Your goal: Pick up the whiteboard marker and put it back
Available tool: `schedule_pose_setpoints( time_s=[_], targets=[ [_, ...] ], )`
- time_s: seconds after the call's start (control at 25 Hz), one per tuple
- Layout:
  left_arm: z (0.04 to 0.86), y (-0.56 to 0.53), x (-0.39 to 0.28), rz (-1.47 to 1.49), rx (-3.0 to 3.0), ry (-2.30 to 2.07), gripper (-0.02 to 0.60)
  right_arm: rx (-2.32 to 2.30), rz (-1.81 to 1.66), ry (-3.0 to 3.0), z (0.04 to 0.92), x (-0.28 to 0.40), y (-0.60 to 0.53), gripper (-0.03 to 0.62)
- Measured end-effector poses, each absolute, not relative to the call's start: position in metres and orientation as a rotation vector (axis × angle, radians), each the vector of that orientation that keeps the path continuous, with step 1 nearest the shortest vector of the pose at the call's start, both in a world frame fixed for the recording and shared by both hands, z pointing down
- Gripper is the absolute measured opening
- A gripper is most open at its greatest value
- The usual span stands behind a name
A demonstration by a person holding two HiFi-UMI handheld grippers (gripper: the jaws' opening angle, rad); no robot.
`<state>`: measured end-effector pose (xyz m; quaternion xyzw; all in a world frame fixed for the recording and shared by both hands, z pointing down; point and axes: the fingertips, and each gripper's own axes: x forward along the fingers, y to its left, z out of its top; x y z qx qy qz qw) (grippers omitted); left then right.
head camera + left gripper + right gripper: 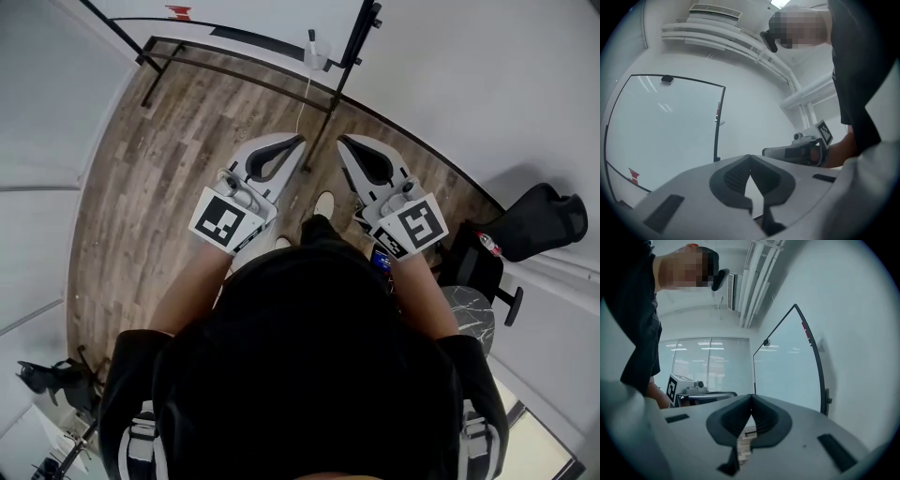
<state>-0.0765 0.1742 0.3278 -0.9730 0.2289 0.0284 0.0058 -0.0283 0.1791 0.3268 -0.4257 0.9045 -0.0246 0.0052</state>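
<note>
My left gripper (298,142) and right gripper (343,142) are held side by side in front of the person, above the wood floor. Both are shut with nothing between their jaws. The left gripper (750,157) faces a black-framed glass whiteboard (670,131). The right gripper (751,396) faces that whiteboard (787,371) as well. A small dark stick, possibly the whiteboard marker (312,37), stands in a white holder (317,58) by the board's post; it is too small to tell for sure.
The whiteboard stand's black base bars (234,73) lie on the floor ahead. A black office chair (539,220) stands at the right and a tripod-like black stand (56,380) at the lower left. White walls surround the floor.
</note>
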Motion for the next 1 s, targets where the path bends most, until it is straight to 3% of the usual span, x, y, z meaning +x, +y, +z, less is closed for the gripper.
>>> schedule_pose_setpoints(
  time_s=[1.0],
  targets=[
    [0.324, 0.062, 0.013, 0.011, -3.013, 0.878, 0.003, -1.206, -0.086, 2.922, 0.335, 0.062, 0.062, -0.006]
  ],
)
